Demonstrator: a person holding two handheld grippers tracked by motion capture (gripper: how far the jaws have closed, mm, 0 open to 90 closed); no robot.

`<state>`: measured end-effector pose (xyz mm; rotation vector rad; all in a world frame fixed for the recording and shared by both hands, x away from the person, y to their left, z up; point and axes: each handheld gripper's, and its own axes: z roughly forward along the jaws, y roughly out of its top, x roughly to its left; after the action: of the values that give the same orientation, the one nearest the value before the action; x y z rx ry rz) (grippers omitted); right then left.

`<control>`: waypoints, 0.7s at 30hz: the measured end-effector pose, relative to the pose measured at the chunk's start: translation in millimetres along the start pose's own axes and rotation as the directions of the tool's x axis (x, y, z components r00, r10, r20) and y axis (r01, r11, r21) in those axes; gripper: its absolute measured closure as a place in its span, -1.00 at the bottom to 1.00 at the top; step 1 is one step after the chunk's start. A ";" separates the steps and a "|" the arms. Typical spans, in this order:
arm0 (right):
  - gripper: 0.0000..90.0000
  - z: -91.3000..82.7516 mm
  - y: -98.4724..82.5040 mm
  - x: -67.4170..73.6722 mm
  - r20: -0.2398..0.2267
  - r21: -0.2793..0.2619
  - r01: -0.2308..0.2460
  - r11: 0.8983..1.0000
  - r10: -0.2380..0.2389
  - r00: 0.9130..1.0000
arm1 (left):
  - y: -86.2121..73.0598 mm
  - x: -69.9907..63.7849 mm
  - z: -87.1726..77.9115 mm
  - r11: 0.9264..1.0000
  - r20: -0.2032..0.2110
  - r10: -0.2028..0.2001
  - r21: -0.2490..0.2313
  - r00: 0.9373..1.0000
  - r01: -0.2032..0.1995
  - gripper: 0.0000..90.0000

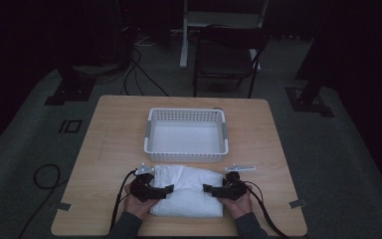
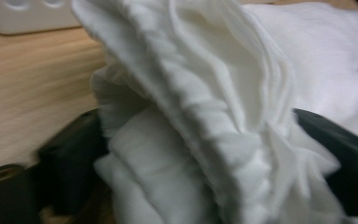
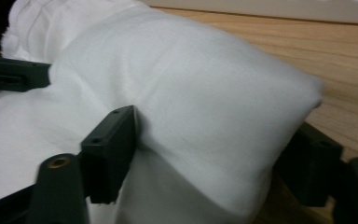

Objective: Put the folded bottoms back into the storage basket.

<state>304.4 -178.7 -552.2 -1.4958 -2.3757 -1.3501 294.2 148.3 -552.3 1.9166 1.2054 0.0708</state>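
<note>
Lower centre of frame: folded white cloth bundle [image 1: 186,190], long axis left-right.
Basket: white slotted plastic basket [image 1: 149,135] just above.
Left gripper [image 1: 170,188]: I clamp the left end.
Right gripper [image 1: 206,188]: apparently pinching the right end.

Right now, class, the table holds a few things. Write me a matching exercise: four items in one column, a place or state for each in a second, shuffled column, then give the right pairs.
Column one:
1. white cloth
2. basket
3. left gripper
4. right gripper

Column two:
A. stands empty, beyond the cloth
B. jaws closed on the cloth's left end
C. lies bunched on the table's near edge
D. jaws closed on the cloth's right end

Pairs: 1-C, 2-A, 3-B, 4-D
</note>
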 end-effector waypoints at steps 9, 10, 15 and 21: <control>0.39 -0.8 1.5 -2.8 -0.074 -0.030 -0.030 0.999 0.028 0.997 | -0.1 2.7 -1.2 0.999 0.116 -0.035 0.008 0.993 0.034 0.04; 0.41 -0.8 1.6 -2.3 -0.073 -0.032 -0.029 0.999 0.026 0.997 | 0.3 -0.8 -2.3 1.000 0.098 -0.011 0.000 0.995 0.011 0.07; 0.46 -1.9 1.7 0.8 -0.060 -0.045 -0.013 0.999 0.010 0.998 | 0.3 -6.7 -4.6 1.000 0.060 0.020 -0.012 0.998 -0.019 0.12; 0.50 -7.7 3.0 12.5 -0.002 -0.084 0.058 0.995 -0.058 0.998 | 3.7 -21.4 -9.7 0.996 -0.016 0.094 -0.010 0.995 -0.094 0.17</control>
<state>296.9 -174.4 -540.0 -1.4527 -2.4066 -1.4816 281.0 137.4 -535.8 1.9657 1.1227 0.1423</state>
